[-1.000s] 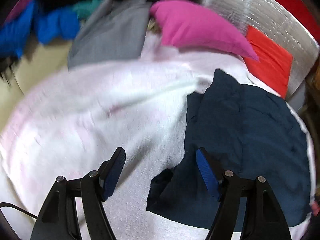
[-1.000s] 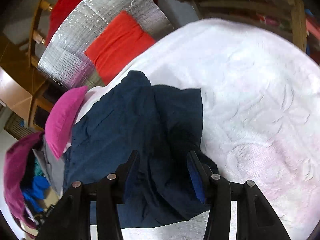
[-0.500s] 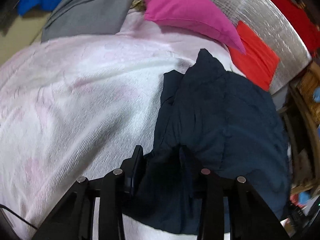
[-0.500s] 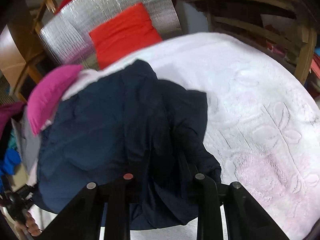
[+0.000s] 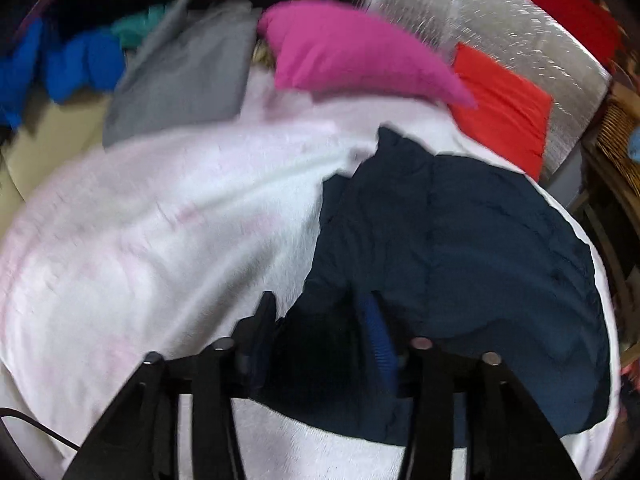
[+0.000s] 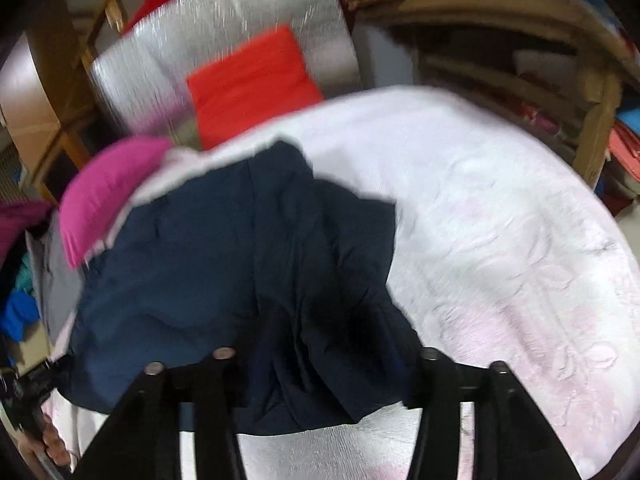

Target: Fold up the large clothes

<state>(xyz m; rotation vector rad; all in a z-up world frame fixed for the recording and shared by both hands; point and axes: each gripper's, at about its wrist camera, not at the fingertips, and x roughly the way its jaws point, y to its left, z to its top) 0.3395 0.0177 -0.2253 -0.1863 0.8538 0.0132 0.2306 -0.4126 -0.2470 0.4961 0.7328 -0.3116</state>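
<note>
A dark navy garment (image 5: 480, 240) lies crumpled on a white and pink bedspread (image 5: 160, 240). My left gripper (image 5: 320, 328) is at the garment's near left edge. Its jaws are opening, the blue pads stand apart, and loose navy cloth lies between them. In the right wrist view the same garment (image 6: 200, 260) fills the middle. My right gripper (image 6: 336, 352) is at its near edge, jaws opening, with a bunched fold between them that hides the fingertips. Both views are blurred.
A pink pillow (image 5: 352, 52), a red cushion (image 5: 504, 108) and a silver foil mat (image 5: 480, 12) lie beyond the garment. Grey (image 5: 184, 80) and blue clothes (image 5: 80, 64) are piled at far left. Wooden shelving (image 6: 520, 40) stands right of the bed. A hand (image 6: 52, 448) shows at bottom left.
Both grippers shut on the garment's near edge half a second ago, and their jaws have now widened again. The near edge is more bunched, and both cameras have shifted.
</note>
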